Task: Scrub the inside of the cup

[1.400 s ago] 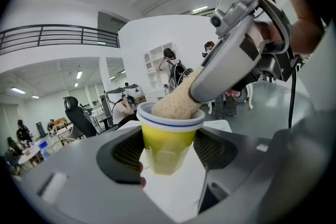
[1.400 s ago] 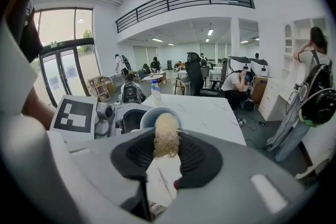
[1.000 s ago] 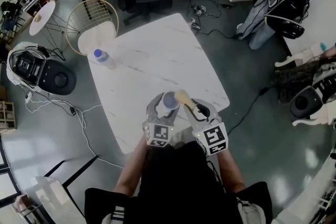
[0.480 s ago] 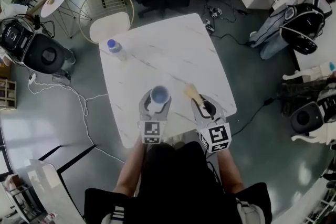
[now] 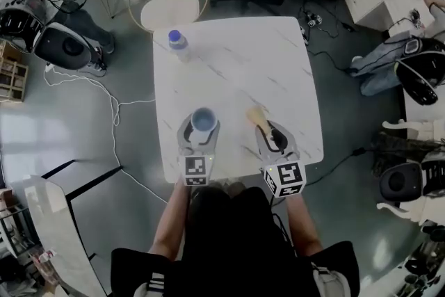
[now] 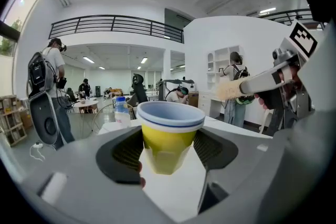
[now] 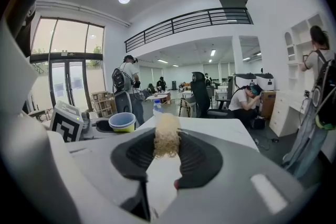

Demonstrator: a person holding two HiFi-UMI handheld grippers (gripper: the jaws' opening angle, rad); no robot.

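A yellow cup (image 5: pixel 203 119) with a pale blue rim stands upright between the jaws of my left gripper (image 5: pixel 199 130), which is shut on its sides. In the left gripper view the cup (image 6: pixel 169 136) fills the gap between the dark pads. My right gripper (image 5: pixel 272 135) is shut on the handle of a tan bristle brush (image 5: pixel 256 114), whose head points away from me. The brush (image 7: pixel 167 140) rises between the right jaws. Cup and brush are held apart, side by side, over the near part of the white table (image 5: pixel 236 59). The cup's inside is hidden in the gripper views.
A plastic bottle (image 5: pixel 178 42) with a blue cap stands at the table's far left. A round wire chair (image 5: pixel 170 0) sits beyond that edge. Cables and dark equipment lie on the floor to the left, and people sit and stand around the room.
The brush head was at the cup's rim a second ago. My left gripper has carried the cup leftward, away from the brush, and both grippers now sit apart.
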